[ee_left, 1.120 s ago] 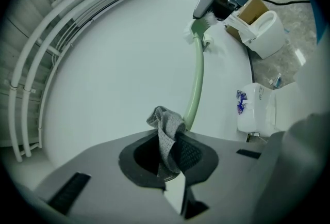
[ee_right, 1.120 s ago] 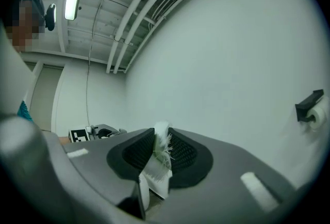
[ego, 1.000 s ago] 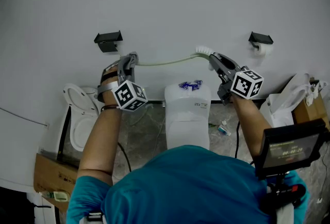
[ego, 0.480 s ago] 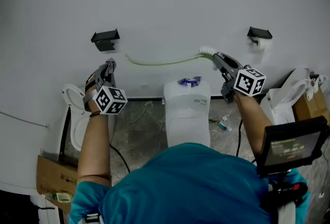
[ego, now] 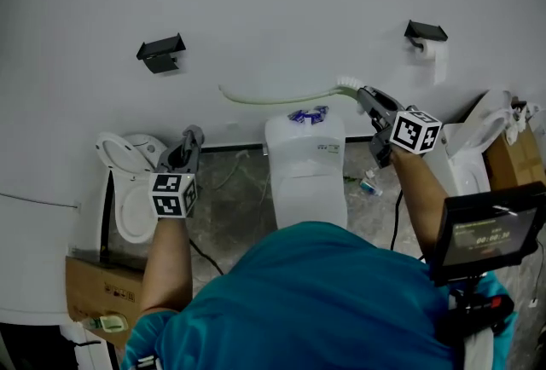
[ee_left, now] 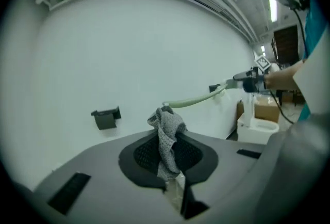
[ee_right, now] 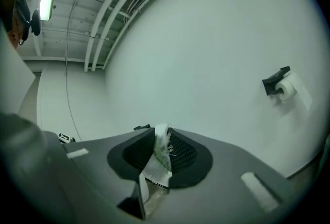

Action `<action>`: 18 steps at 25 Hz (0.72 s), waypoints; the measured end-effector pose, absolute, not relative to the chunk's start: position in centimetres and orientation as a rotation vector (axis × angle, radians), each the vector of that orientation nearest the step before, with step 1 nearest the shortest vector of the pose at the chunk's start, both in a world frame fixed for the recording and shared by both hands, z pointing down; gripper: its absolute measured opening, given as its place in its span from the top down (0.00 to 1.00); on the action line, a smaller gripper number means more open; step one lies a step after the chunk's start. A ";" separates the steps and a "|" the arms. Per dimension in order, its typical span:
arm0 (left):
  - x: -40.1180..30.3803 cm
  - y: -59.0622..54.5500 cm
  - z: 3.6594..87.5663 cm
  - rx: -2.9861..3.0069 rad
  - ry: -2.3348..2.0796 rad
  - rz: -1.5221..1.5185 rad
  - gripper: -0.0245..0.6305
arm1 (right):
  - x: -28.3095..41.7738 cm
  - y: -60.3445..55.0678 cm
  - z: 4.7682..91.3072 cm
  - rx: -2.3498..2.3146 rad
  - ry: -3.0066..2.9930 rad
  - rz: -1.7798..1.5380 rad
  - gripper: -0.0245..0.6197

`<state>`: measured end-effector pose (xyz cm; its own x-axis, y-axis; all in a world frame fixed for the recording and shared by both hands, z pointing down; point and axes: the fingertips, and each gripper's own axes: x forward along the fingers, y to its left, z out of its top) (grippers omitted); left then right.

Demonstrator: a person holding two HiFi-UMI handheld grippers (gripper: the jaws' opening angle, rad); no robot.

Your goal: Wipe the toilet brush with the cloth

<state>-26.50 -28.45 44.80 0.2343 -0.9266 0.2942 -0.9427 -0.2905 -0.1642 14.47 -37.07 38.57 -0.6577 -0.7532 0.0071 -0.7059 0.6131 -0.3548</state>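
My right gripper [ego: 365,95] is shut on the white bristle head of the toilet brush [ego: 345,87]. The brush's pale green handle [ego: 273,99] curves out to the left in front of the wall, its far end free. In the right gripper view the bristles [ee_right: 163,146] sit pinched between the jaws of the right gripper [ee_right: 160,155]. My left gripper [ego: 191,139] hangs lower at the left, apart from the handle. It is shut on a crumpled grey cloth [ee_left: 167,135], which stands up out of the left gripper [ee_left: 168,158]. The handle [ee_left: 193,100] shows beyond the cloth.
A white toilet cistern [ego: 304,181] with a blue item [ego: 309,115] on top stands right below me. More toilets stand at the left [ego: 128,189] and right [ego: 478,134]. The wall holds a black holder [ego: 159,53] and a paper roll [ego: 435,49]. A cardboard box [ego: 94,291] is at lower left.
My left gripper has come off the handle's free end, dropped down to the left and rolled, with the cloth still in it. The right gripper and the brush have sunk a little.
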 end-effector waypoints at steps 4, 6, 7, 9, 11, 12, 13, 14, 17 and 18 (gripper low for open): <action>-22.4 -27.3 48.7 2.455 -1.628 0.430 0.90 | 15.4 -36.5 41.2 -1.266 2.684 -0.562 0.84; -20.8 -26.8 49.3 2.467 -1.538 0.348 0.90 | 15.4 -36.2 42.0 -1.267 2.671 -0.594 0.84; -20.3 -26.5 49.4 2.464 -1.498 0.289 0.90 | 15.5 -36.1 42.3 -1.264 2.659 -0.612 0.84; -19.7 -26.1 49.6 2.447 -1.438 0.187 0.90 | 15.8 -35.8 42.8 -1.259 2.628 -0.652 0.84; -19.6 -25.9 49.9 2.433 -1.412 0.141 0.90 | 16.1 -35.7 43.1 -1.256 2.599 -0.684 0.84; -19.7 -25.8 50.0 2.430 -1.407 0.129 0.90 | 16.3 -35.6 43.2 -1.253 2.590 -0.694 0.84; -19.7 -25.7 50.2 2.428 -1.403 0.118 0.90 | 16.4 -35.5 43.3 -1.252 2.584 -0.698 0.84; -19.6 -25.7 50.2 2.427 -1.400 0.108 0.90 | 16.6 -35.5 43.3 -1.253 2.581 -0.700 0.84; -19.3 -25.8 50.2 2.438 -1.387 0.092 0.90 | 16.9 -35.4 43.5 -1.261 2.578 -0.699 0.84; -19.2 -25.8 50.2 2.442 -1.383 0.089 0.90 | 16.9 -35.4 43.5 -1.262 2.576 -0.699 0.84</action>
<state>-19.16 -25.79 50.20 0.5263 -0.8228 0.2147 -0.8435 -0.4731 0.2543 16.95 -35.36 43.53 -0.6199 -0.7838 0.0362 -0.6946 0.5267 -0.4899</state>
